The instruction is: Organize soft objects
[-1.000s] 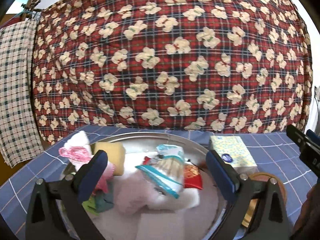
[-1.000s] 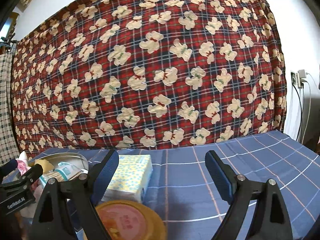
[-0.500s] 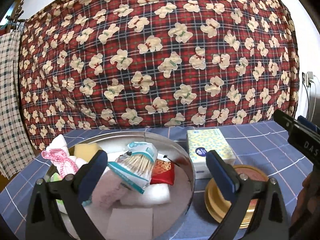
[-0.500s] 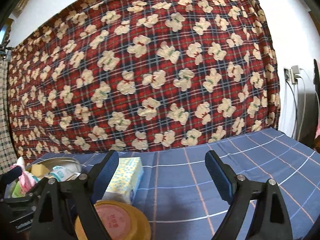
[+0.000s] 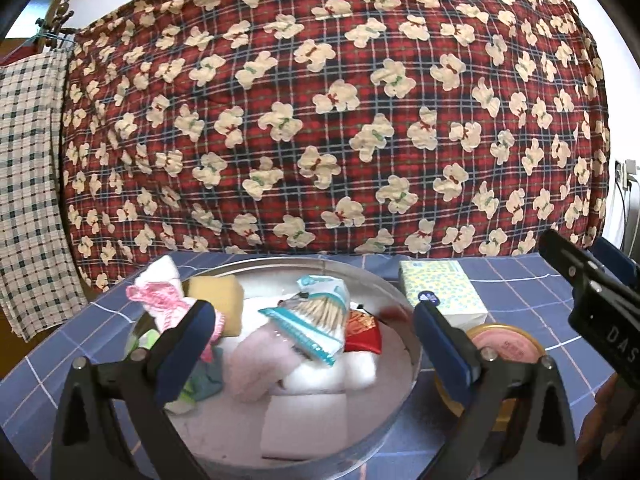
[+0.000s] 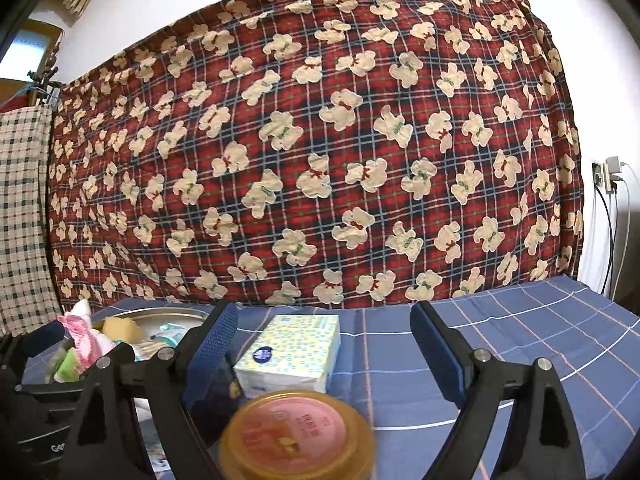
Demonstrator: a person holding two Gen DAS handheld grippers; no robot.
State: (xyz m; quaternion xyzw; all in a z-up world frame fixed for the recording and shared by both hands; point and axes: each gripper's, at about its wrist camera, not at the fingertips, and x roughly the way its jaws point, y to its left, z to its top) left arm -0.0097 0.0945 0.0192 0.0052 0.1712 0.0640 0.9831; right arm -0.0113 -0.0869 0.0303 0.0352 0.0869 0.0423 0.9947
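Observation:
A round metal tin (image 5: 404,376) on the blue checked tablecloth holds soft items: a yellow sponge (image 5: 218,294), a pink crocheted piece (image 5: 160,300), a teal-edged packet of cotton swabs (image 5: 316,320), a red pouch (image 5: 362,332), white foam blocks (image 5: 332,372) and a pink cloth (image 5: 260,364). My left gripper (image 5: 312,348) is open and empty over the tin. A yellow dotted tissue pack (image 6: 292,350) lies right of the tin, also in the left wrist view (image 5: 444,294). My right gripper (image 6: 324,348) is open and empty, just short of the pack.
A gold tin lid with a pink label (image 6: 298,432) lies in front of the tissue pack, also in the left wrist view (image 5: 508,350). A red plaid bear-print blanket (image 6: 320,160) hangs behind the table. Blue tablecloth (image 6: 520,344) stretches right. Wall cables (image 6: 612,220) hang far right.
The left gripper drew back and tilted, then settled over the tin again. The right gripper shifted so that the tissue pack and lid sit more centred between its fingers. Both stayed open.

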